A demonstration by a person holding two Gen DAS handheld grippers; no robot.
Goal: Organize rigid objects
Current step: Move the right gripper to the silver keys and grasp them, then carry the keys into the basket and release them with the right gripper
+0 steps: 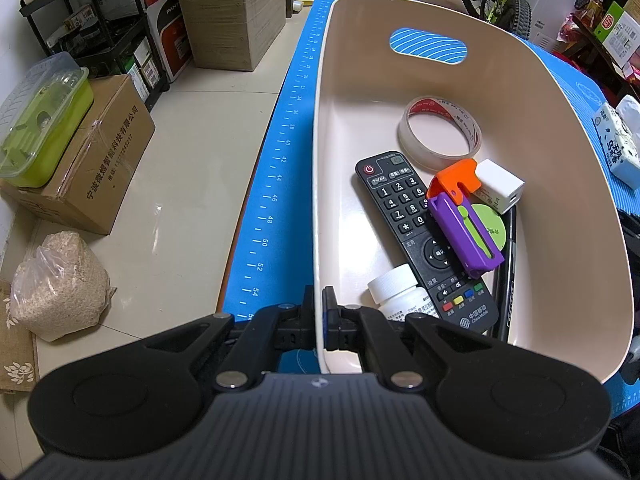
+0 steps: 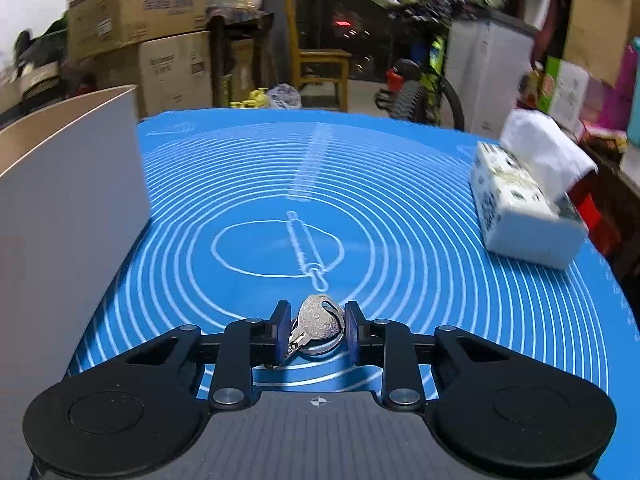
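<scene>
A beige plastic bin (image 1: 560, 168) stands on the blue mat (image 1: 280, 184). My left gripper (image 1: 319, 300) is shut on the bin's near left wall, one pad outside and one inside. In the bin lie a black remote (image 1: 416, 232), a tape roll (image 1: 440, 132), a purple and orange toy (image 1: 464, 224), a white charger cube (image 1: 500, 184) and a white bottle (image 1: 400, 292). In the right wrist view a bunch of silver keys (image 2: 320, 312) on a ring lies on the mat (image 2: 400, 200) between the blue pads of my right gripper (image 2: 316, 320), which touch it on both sides.
A tissue pack (image 2: 528, 200) sits at the mat's right side. The bin's outer wall (image 2: 72, 200) rises at the left of the right wrist view. Cardboard boxes (image 1: 100, 152), a sack (image 1: 60, 284) and a shelf stand on the floor left of the table.
</scene>
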